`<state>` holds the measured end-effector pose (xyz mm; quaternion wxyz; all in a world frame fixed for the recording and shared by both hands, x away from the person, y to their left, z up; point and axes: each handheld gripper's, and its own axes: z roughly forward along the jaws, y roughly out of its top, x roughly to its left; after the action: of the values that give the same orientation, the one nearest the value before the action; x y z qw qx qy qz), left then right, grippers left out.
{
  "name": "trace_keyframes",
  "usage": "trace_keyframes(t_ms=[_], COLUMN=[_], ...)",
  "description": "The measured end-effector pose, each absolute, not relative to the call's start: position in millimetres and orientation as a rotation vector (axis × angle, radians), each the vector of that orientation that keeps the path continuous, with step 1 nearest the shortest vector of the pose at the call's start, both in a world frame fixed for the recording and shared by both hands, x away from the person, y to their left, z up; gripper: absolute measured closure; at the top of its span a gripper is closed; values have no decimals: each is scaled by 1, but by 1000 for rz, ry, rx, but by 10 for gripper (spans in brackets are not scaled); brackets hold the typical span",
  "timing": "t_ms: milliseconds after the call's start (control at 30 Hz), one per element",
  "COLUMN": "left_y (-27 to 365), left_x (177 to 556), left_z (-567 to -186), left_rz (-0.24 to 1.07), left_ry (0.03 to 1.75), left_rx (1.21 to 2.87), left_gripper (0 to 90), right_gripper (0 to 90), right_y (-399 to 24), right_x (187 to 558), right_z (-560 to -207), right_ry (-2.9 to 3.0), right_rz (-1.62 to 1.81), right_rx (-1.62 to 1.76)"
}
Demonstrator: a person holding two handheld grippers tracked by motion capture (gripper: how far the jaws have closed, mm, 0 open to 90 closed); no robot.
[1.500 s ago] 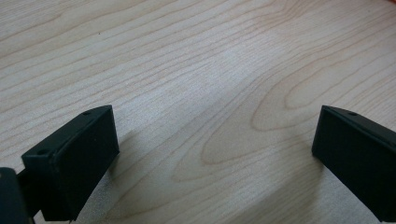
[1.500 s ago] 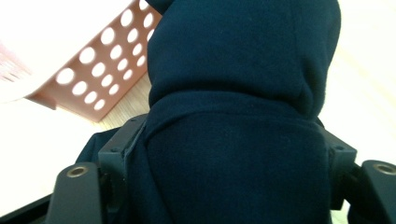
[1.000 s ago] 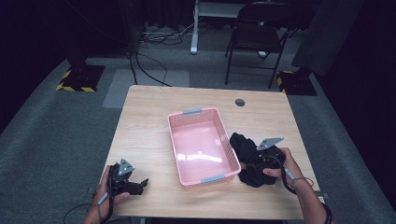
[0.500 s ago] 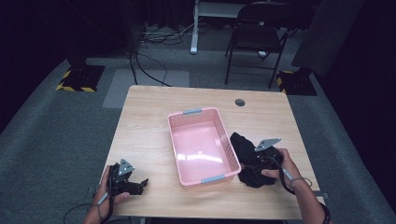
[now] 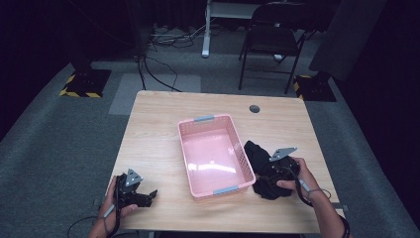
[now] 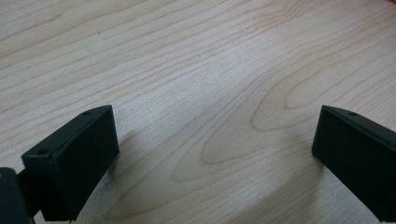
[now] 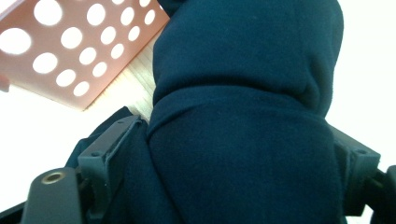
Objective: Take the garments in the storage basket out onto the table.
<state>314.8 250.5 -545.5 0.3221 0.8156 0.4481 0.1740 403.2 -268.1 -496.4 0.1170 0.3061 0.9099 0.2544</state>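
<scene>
Dark cloth (image 5: 265,171): soft, bunched, beside perforated pink plastic basket (image 5: 214,154).

Dim surroundings, overexposed close-up glare

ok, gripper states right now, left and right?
Left gripper: open, nothing between its jaws.
Right gripper: jaws just been opening, bunched dark navy cloth between them; grip cannot be told.

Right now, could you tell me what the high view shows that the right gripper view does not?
High view alone: the whole pink basket on the table, the left gripper resting near the front edge, a chair beyond. Right gripper view alone: the dark cloth bulging between its jaws, which have just been opening, and the basket's perforated wall. Both share cloth, basket and right gripper.
</scene>
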Motion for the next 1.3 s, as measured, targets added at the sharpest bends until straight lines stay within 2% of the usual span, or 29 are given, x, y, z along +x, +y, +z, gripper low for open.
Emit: trace_keyframes(t_ms=[300,500,633,1300], left_y=[251,250,251,250], left_x=[315,315,315,315], left_z=[-545,-545,-545,-545], left_rz=[457,457,457,457], left_ry=[1176,1177,1176,1176], left_rx=[2142,2141,2142,2141], left_gripper=[0,0,0,0], right_gripper=[158,65,34,23], right_y=[-267,-265,-266,-268], right_x=[403,402,403,399], right_z=[-496,-496,-496,-489], right_ry=[2671,2657,2659,2594], right_rz=[729,725,732,797], right_rx=[893,891,903,868])
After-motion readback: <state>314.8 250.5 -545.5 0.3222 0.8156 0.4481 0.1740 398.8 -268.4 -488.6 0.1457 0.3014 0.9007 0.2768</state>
